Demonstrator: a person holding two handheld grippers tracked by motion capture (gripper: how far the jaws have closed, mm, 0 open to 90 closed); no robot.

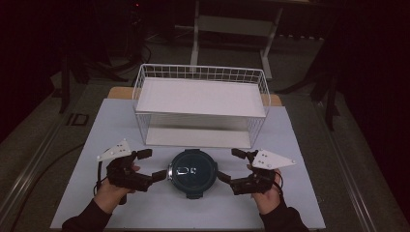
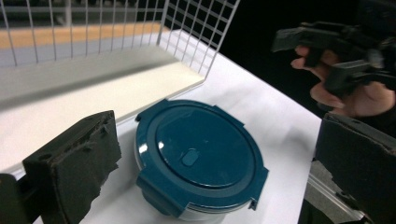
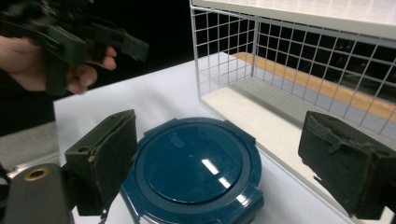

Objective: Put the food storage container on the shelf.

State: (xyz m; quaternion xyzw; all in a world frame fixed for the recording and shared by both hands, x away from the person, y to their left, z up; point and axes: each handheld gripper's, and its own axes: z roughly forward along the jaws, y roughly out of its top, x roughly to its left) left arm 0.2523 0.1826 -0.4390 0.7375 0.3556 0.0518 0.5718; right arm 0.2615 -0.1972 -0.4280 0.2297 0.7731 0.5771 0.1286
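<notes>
A white table stands in a dark room, with a grey floor and a pale metal frame behind it. On the table sit 1 white wire shelf rack toward the far edge and 1 round food container with a dark blue clip lid just in front of the rack, near the table's middle. The 2 grippers flank the container: the left gripper just beside its left rim, the right gripper just beside its right rim. Both sets of jaws are spread wide, gripping nothing. Bare tabletop lies open along the left, right and near edges; the container has little room between it and the rack's front.
</notes>
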